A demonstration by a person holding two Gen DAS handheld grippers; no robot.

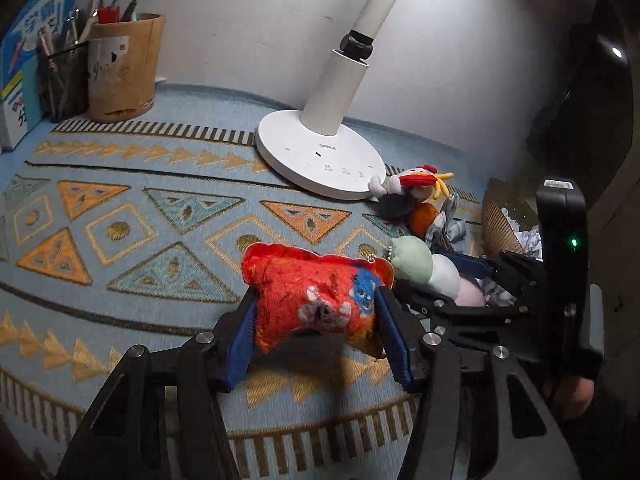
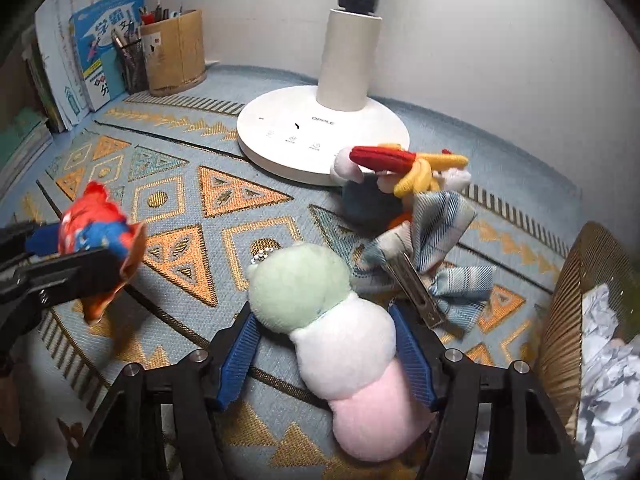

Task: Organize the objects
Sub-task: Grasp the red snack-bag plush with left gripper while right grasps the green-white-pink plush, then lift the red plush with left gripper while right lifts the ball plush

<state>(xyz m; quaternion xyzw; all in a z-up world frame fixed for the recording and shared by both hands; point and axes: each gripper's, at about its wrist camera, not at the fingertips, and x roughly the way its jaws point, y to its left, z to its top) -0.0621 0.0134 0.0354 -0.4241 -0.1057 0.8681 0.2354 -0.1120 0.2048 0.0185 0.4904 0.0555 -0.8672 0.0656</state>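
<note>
Left gripper (image 1: 316, 316): I'm clenching it on the red plush (image 1: 320, 300), both blue pads pressed into its sides, and I'm holding it just above the counter (image 1: 140, 240).

Right gripper (image 2: 326, 348): I'm reading it as grasping the dango plush (image 2: 332, 336) around its white middle ball; the green end is pointing away from me, the pink end sitting back between the fingers.

Where they are: both toys are hanging over the patterned cloth, the red one to the left of the dango, close beside it but apart.

Still loose: the doll (image 2: 400, 176) is lying against the lamp base (image 2: 320, 132), and the plaid bow (image 2: 432, 248) is resting just in front of it with its metal clip showing.

Step in hand: I'm judging this as mid-carry, two toys up, neither set down yet.

Bin (image 2: 568, 300): it's sitting at the right edge with crumpled paper inside; I can't tell whether toys belong there.

Next move: I'm needing a drop spot for each toy, then releasing one at a time before going for the doll and bow.

Watch: the dango is soft, so it may slip.
</note>
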